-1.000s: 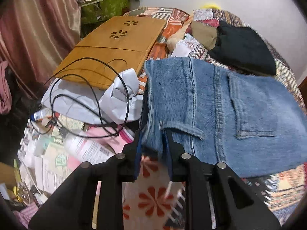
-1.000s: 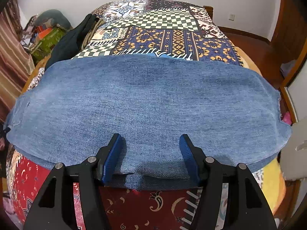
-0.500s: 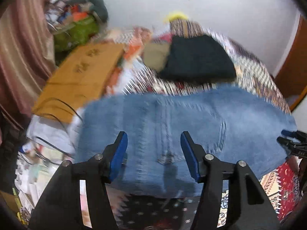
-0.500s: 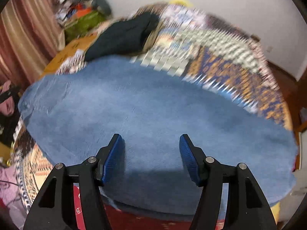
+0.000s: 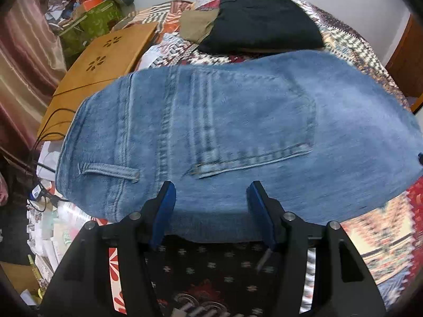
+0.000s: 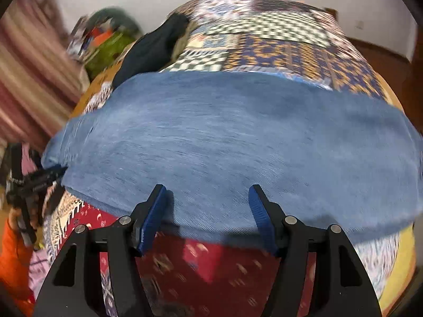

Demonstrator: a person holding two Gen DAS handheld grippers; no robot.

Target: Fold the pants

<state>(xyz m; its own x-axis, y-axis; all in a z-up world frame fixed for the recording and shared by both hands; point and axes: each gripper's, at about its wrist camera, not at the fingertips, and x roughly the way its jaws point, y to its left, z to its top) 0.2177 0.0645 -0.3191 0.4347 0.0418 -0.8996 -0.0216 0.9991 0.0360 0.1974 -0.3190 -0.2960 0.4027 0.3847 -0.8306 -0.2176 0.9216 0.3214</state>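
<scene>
Jeans: your folded blue jeans (image 5: 238, 132) lie flat across the patchwork bedspread (image 6: 277, 42) on the bed, long side running left to right in front of you; the right wrist view shows the same denim (image 6: 238, 145) as a smooth plain band.
Waist end: belt loop (image 5: 111, 170) and back pocket (image 5: 253, 132) face up on the side nearest your left tool.
Left tool: your left tool (image 5: 211, 206) hovers at the near edge of the jeans, its blue fingers (image 5: 164, 208) spread wide, nothing between them.
Right tool: your right tool (image 6: 208, 211) is held level at the near edge further along the leg, fingers (image 6: 260, 211) spread just as wide, nothing pinched.
Cross view: the right wrist view catches your left tool (image 6: 39, 179) at the left end of the jeans, too blurred to read contact.
Beyond the jeans: a dark folded garment (image 5: 261, 23) and a tan one (image 5: 198, 25) lie near the far side of the bed.
Left of bed: a wooden lap table (image 5: 105, 60), black cables (image 5: 50, 129), a green box (image 5: 92, 23) and striped curtains (image 5: 23, 60).
</scene>
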